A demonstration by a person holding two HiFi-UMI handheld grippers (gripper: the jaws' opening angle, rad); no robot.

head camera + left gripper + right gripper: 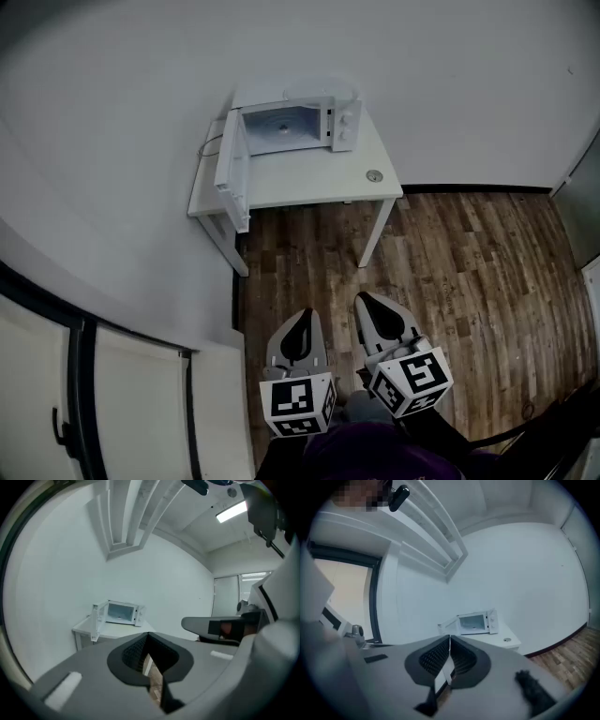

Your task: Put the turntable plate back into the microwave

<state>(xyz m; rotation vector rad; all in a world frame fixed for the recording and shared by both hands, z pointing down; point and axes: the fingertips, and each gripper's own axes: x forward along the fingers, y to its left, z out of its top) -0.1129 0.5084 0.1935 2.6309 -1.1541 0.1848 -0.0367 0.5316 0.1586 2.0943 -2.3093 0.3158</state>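
Observation:
A white microwave (295,124) stands at the back of a white table (309,183), its door (232,171) swung wide open to the left. On its top lies a pale, flat round shape (317,92), too small to tell what it is. The cavity looks bare, though it is too far away to be sure. My left gripper (302,315) and right gripper (364,298) hover side by side over the wooden floor, well short of the table. Both are shut with nothing between their jaws. The microwave also shows far off in the left gripper view (121,612) and in the right gripper view (476,622).
A small round metal thing (374,175) lies near the table's front right corner. White walls stand behind and to the left of the table. A dark-framed glass door (84,394) is at my left. Wooden floor (450,272) lies between me and the table.

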